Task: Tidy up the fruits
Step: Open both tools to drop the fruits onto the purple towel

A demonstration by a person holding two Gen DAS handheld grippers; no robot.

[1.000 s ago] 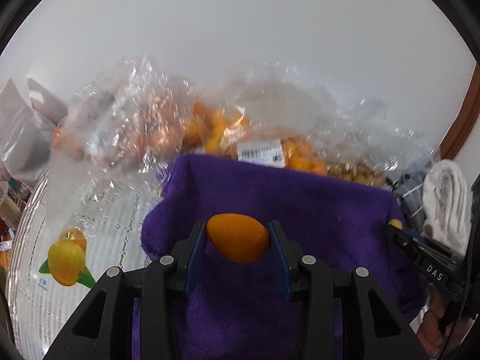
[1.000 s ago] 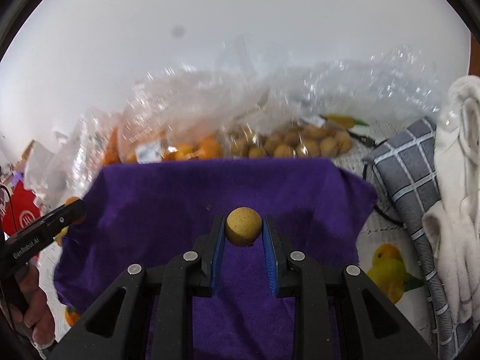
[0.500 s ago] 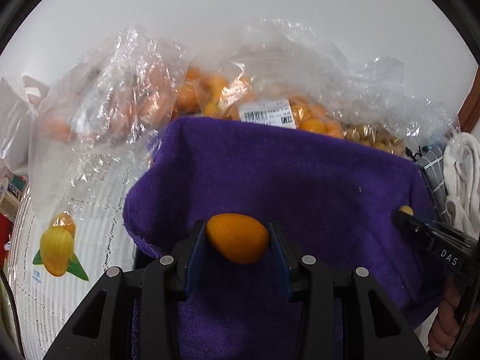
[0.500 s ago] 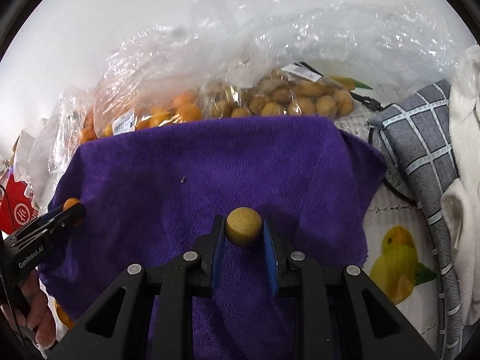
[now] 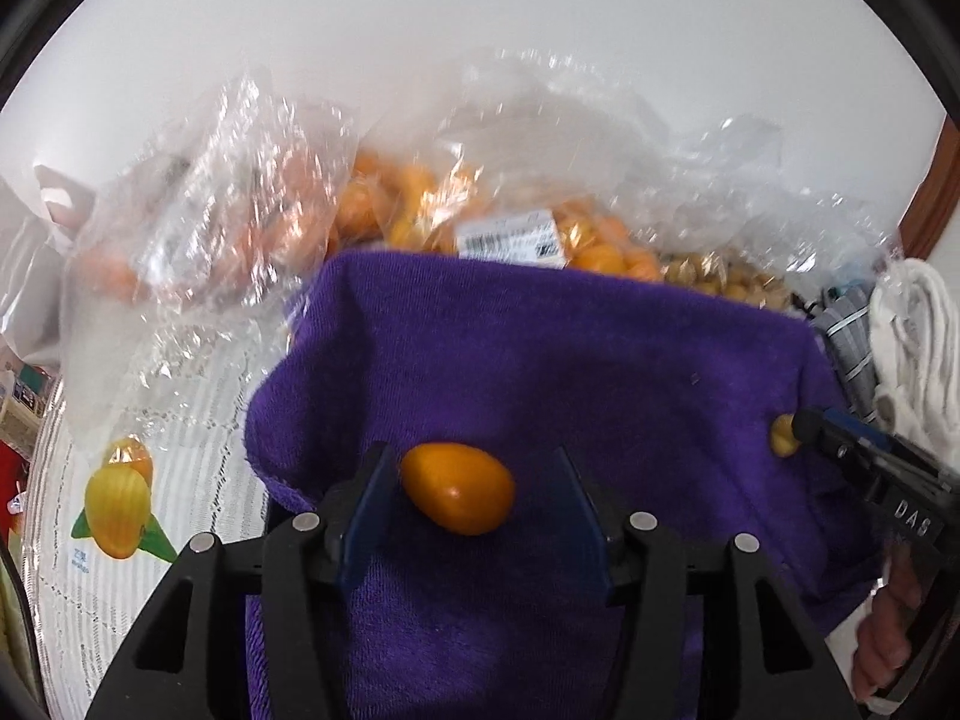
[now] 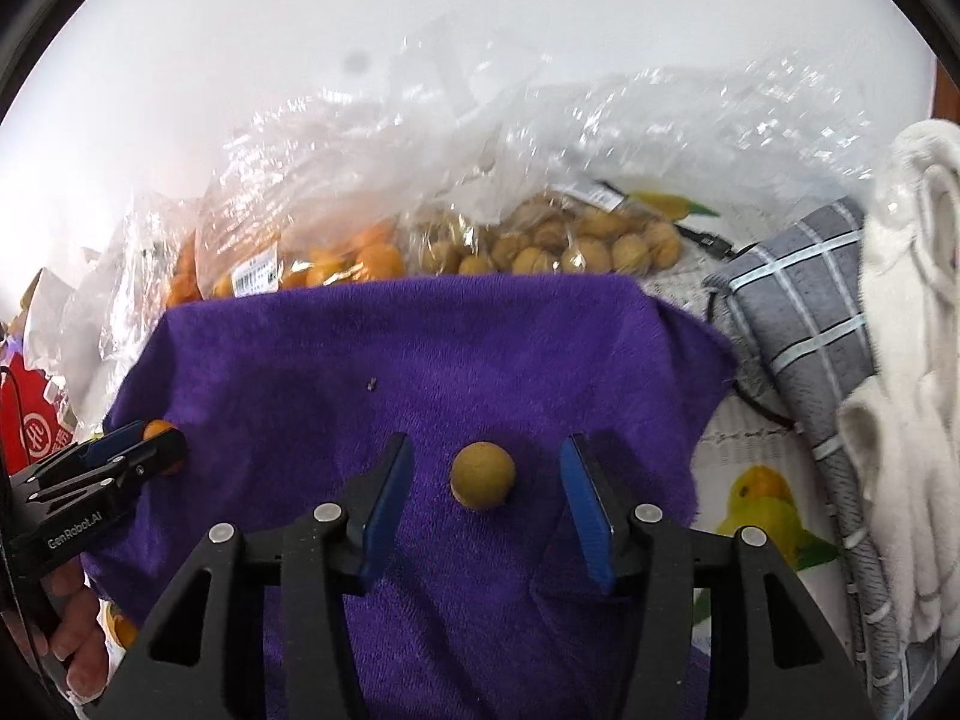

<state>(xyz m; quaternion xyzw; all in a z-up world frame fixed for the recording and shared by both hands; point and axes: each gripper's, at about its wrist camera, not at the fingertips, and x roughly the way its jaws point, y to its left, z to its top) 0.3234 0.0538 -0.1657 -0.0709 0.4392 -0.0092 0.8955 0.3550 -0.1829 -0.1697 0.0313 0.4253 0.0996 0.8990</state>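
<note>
Releasing: 2 fruits onto the purple towel (image 5: 540, 372), both let go since half a second ago.
Orange fruit (image 5: 457, 495): oval, lying on towel between the jaws of the left gripper (image 5: 474, 498); jaws opening, left pad touching or nearly so, right pad clear.
Tan fruit (image 6: 483, 475): round, resting on towel between the jaws of the right gripper (image 6: 485, 495); jaws opening, both pads clear.
Meaning: placement looks done; grippers free for the next pick.
Orange-fruit bag (image 5: 510, 228): 12 o'clock of towel.
Tan-fruit bag (image 6: 570, 240): 1 o'clock.
Grey checked cloth (image 6: 798, 312): 3 o'clock.
</note>
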